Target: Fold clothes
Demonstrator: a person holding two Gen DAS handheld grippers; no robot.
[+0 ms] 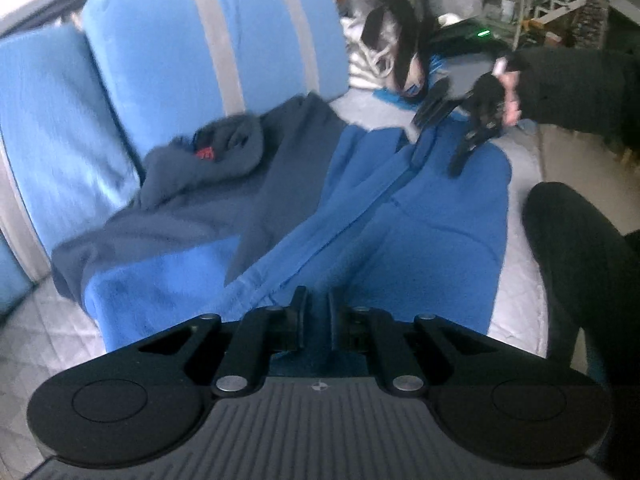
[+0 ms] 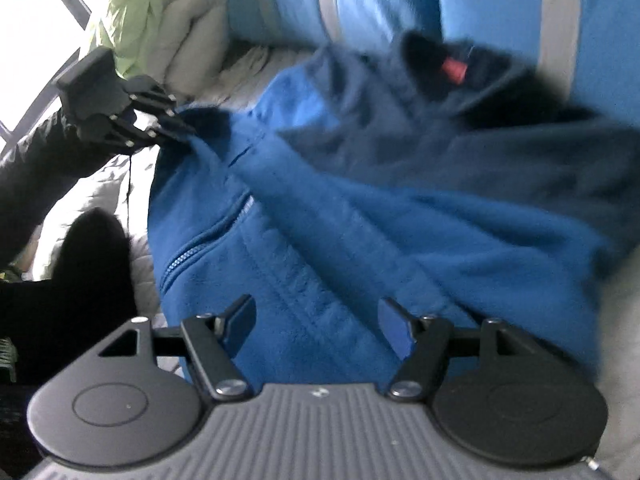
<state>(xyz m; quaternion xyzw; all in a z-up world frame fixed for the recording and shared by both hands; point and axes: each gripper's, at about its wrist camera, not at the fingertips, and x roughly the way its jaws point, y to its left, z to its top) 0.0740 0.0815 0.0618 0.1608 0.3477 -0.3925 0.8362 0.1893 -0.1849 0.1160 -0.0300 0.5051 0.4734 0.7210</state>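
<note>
A blue fleece jacket (image 1: 400,240) with a navy top and a front zip lies spread on a grey quilted seat (image 1: 40,340). Its navy collar (image 1: 206,154) shows a red label and lies toward the cushions. My left gripper (image 1: 316,308) is shut on a fold of the blue fabric at the jacket's near edge; in the right wrist view the same left gripper (image 2: 188,130) pinches the jacket (image 2: 360,240) at its far left edge. My right gripper (image 2: 318,312) stands wide open just above the blue fleece, holding nothing. It also appears as the right gripper (image 1: 435,148) hovering over the jacket's far side.
Blue cushions (image 1: 180,60) with grey stripes stand behind the jacket. A person's black-clad knee (image 1: 572,248) sits beside the seat's right edge. Black straps and white cloth (image 1: 400,40) are piled at the back. Pale green and beige bedding (image 2: 160,20) lies beyond the seat.
</note>
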